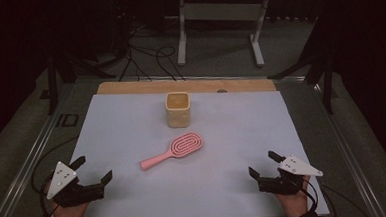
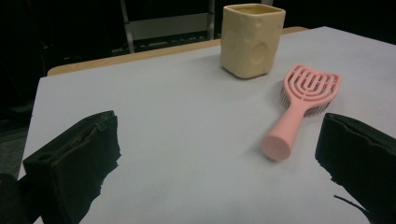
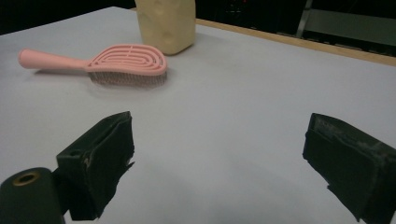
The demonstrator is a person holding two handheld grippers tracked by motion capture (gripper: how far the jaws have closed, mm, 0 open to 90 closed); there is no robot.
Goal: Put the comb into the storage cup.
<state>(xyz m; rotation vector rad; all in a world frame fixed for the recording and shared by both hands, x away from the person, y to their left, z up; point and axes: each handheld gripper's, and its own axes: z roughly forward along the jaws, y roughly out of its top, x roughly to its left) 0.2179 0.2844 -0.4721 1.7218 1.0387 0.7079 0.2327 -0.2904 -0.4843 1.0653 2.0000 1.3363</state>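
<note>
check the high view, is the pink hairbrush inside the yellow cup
No, the pink hairbrush lies flat on the white sheet, in front of the yellow cup and apart from it.

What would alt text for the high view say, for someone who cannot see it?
A pink plastic hairbrush lies on a pale blue table mat, just in front of an upright cream square ceramic cup. At the near edge a person's hands hold the left gripper and right gripper, both open and holding nothing.
</note>
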